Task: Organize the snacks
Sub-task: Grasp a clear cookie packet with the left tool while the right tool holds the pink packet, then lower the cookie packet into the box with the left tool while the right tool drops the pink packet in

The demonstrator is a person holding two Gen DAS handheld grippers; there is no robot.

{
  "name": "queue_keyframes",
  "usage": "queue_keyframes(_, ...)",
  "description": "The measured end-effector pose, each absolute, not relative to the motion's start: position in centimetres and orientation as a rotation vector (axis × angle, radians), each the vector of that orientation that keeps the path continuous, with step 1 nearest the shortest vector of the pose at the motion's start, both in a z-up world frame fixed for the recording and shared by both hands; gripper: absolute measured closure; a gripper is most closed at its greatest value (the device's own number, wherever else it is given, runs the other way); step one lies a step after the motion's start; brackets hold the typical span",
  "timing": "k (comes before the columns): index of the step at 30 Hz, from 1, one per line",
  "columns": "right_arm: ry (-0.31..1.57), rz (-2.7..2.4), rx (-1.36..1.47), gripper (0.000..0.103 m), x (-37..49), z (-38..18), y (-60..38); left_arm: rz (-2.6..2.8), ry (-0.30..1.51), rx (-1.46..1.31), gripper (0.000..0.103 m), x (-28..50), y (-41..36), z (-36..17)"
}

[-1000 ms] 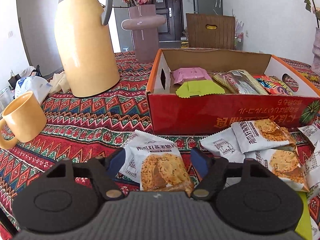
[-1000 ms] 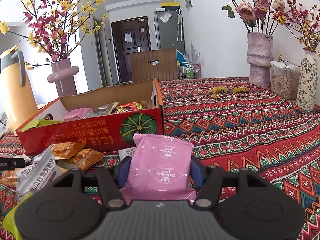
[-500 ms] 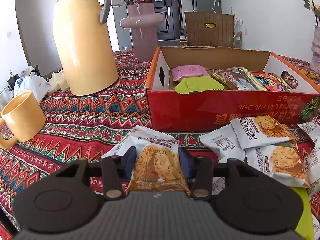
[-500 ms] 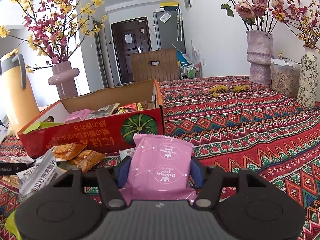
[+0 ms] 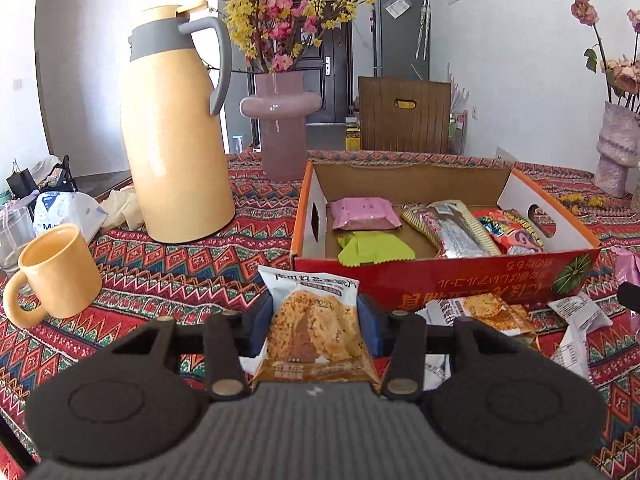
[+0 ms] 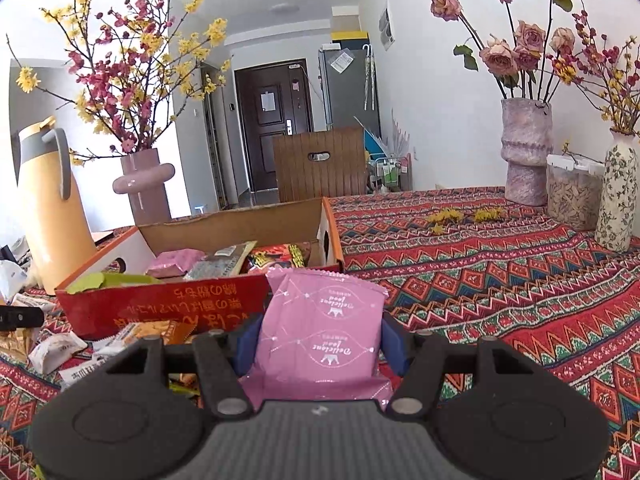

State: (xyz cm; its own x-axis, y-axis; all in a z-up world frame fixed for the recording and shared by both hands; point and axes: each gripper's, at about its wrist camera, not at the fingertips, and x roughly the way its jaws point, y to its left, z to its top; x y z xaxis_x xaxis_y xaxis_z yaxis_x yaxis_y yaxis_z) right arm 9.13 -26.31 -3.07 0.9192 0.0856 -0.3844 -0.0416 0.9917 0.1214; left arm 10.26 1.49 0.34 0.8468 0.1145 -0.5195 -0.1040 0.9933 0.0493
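Left gripper (image 5: 316, 320): fingers pinching a cookie packet (image 5: 314, 330), long axis pointing ahead, lifted above the tablecloth (image 5: 180, 276). Right gripper (image 6: 320, 338): fingers clamped on a pink packet (image 6: 320, 332), likewise lengthwise. Loose packets (image 5: 492, 314) lie along the box's near wall. Red box (image 5: 460, 284): straight ahead of the left gripper, ahead-left of the right; both seem about equally near. Beyond: yellow jug (image 5: 176, 136), vase (image 5: 280, 120).
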Motion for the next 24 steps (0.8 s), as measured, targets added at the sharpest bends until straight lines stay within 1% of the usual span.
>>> queue_keyframes(14,0.297,0.114,0.066,0.042,11.9,1.0,-24.4,0.049,0.413,0.043,0.057,11.5,-1.0,5.0)
queue_keyframes(24,0.274,0.144,0.041,0.042,15.2,2.4,-22.9,0.04,0.39,0.043,0.057,14.1,-2.1,6.1)
